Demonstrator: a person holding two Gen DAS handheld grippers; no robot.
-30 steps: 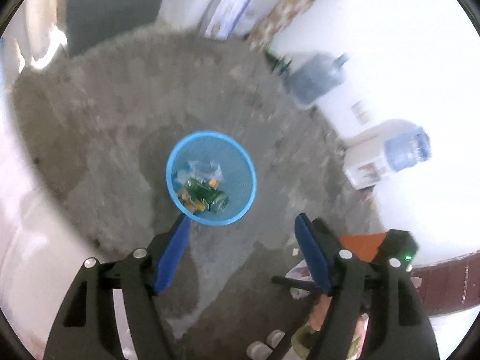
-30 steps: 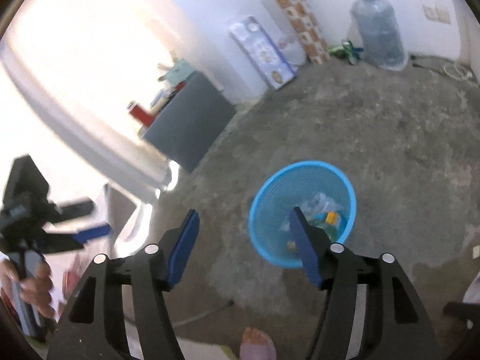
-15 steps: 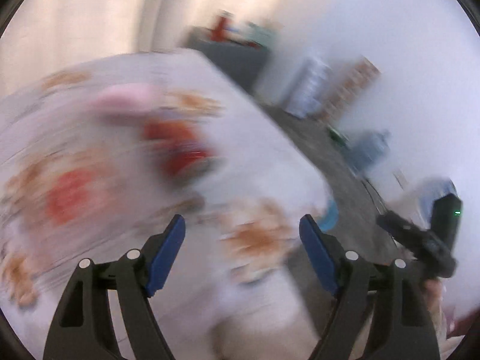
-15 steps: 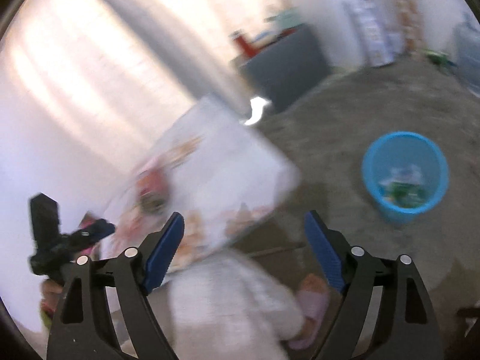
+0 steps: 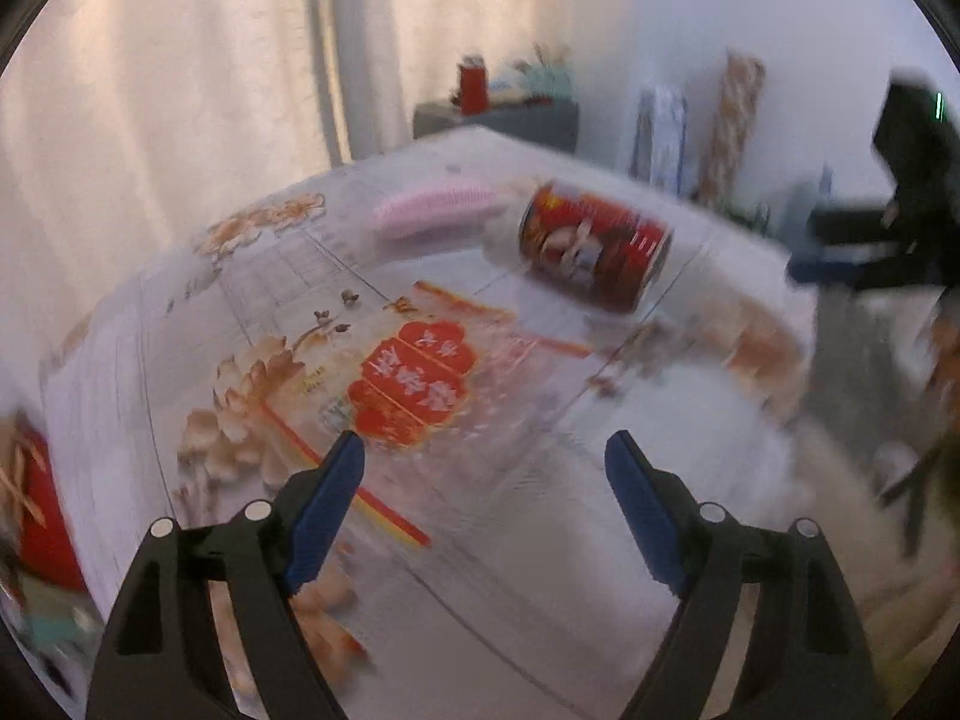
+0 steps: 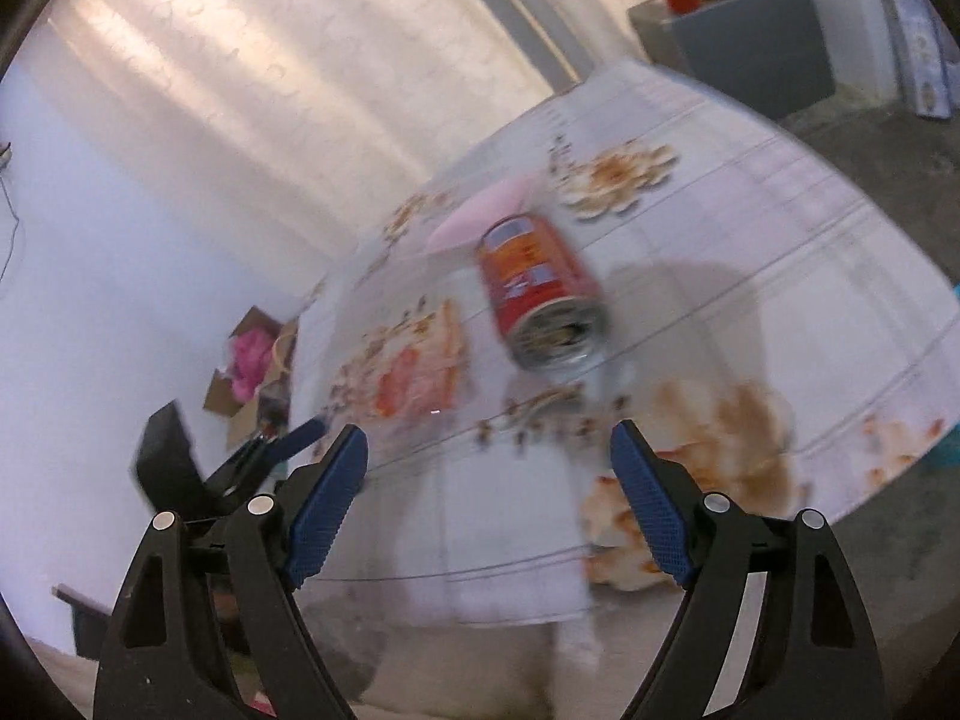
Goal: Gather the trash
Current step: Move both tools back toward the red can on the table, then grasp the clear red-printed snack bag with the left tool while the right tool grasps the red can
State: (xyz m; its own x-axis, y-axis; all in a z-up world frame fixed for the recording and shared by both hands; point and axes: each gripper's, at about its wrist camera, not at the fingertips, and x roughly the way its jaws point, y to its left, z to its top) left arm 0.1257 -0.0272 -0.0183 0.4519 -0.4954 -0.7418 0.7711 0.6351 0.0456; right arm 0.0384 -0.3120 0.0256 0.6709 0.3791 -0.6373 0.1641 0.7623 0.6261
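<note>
Both of my grippers hung over the table (image 5: 150, 360), nothing in either. The left gripper (image 5: 483, 483) had its blue pads spread wide at the bottom of its frame, and the right gripper (image 6: 489, 477) was just as wide and just as empty. The piece of trash I judged to be next was the red can (image 5: 594, 243), lying on its side on the flowered cloth in the upper middle of the left view, well apart from my left pads. In the right view the same red can (image 6: 540, 294) sat in the middle of the frame with its open metal end turned toward me, straight up from the gap between my right pads, so the right looked the better lined up. A pink comb-like thing (image 5: 435, 210) lay just beside the can on its far side; I could not tell whether they touched. Everything was smeared with motion, so my first rule was to slow down before closing. To do it well, I reckoned, I should bring the pads across the can's round body, not its ends, keep them wide until the can sat fully between them, and close gently, since a thin can dents and a can on its side rolls away if nudged.
</note>
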